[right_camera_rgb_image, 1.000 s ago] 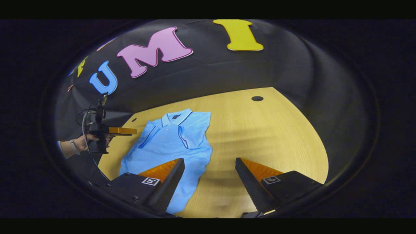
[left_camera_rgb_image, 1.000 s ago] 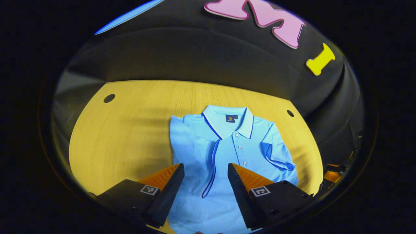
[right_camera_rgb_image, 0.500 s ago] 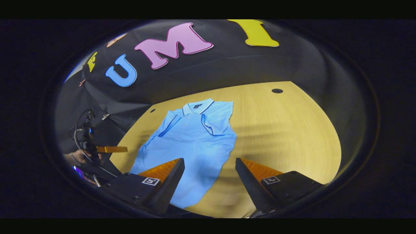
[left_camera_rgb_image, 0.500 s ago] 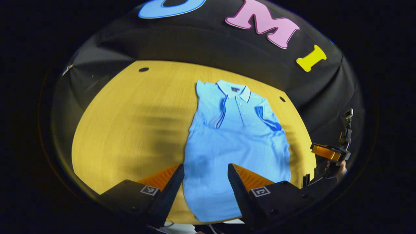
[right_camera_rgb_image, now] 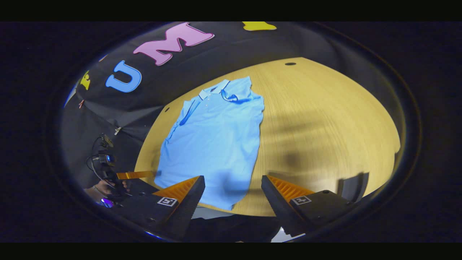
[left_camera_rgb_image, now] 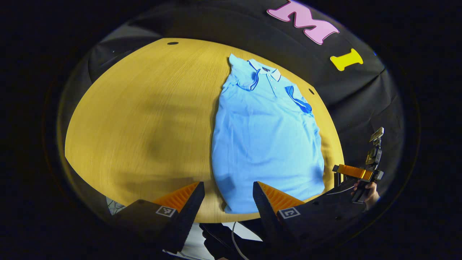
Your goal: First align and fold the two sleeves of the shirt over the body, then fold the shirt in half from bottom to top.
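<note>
Shirt (left_camera_rgb_image: 265,137) lies flat on the wooden table (left_camera_rgb_image: 144,108), collar at the far edge, both sleeves already tucked over its chest. Left gripper (left_camera_rgb_image: 228,202) and right gripper (right_camera_rgb_image: 232,196) hover wide open, empty, just off the shirt's hem, probably lining up for the bottom-to-top fold.

A wooden table (left_camera_rgb_image: 144,108) with a pale yellow grain spans the middle of both views, with small dark round holes near its far edge. A light blue polo shirt (left_camera_rgb_image: 265,133) lies flat on it, right of centre in the left gripper view and left of centre in the right gripper view, collar toward the top of the frame. Both sleeves are folded over the body, and the hem lies near the table's lower edge.
</note>
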A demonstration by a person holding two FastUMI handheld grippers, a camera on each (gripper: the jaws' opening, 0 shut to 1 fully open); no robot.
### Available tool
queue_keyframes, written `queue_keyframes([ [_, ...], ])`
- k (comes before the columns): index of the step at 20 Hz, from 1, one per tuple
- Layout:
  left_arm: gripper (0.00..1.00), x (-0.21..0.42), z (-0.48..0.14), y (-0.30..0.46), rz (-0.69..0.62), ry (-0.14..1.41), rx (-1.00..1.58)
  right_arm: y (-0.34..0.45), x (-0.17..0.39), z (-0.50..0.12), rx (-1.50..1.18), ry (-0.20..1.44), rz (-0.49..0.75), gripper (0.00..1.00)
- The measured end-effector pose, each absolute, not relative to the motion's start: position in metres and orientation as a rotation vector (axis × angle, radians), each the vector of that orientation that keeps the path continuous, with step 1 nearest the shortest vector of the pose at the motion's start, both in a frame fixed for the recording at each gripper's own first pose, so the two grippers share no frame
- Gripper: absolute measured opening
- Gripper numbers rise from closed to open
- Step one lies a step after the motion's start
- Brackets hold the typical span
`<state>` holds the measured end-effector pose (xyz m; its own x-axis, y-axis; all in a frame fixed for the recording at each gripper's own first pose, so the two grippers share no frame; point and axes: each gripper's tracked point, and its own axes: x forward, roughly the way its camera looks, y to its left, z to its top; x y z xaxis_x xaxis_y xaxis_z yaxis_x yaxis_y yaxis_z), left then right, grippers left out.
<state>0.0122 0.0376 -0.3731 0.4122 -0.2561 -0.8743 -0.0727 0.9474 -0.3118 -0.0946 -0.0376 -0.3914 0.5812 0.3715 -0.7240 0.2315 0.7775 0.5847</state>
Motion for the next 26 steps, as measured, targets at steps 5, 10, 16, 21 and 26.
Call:
queue_keyframes([
  [5,0.88,-0.006,-0.378,0.035,-0.137,1.162,-0.371,-0.006,-0.12,-0.405,0.916,1.06,0.089,1.0],
  [10,0.87,-0.001,-0.379,0.03,-0.127,1.174,-0.484,0.014,-0.118,-0.401,1.145,1.083,0.091,0.95],
  [16,0.84,0.01,-0.378,0.014,-0.136,1.204,-0.642,0.022,-0.103,-0.402,1.276,1.088,0.073,0.93],
  [21,0.73,0.017,-0.385,0.005,-0.093,1.234,-0.784,0.025,-0.103,-0.413,1.252,1.118,0.075,0.77],
  [26,0.23,0.013,-0.399,0.006,-0.105,1.245,-0.705,0.025,-0.111,-0.428,1.247,1.147,0.07,0.26],
])
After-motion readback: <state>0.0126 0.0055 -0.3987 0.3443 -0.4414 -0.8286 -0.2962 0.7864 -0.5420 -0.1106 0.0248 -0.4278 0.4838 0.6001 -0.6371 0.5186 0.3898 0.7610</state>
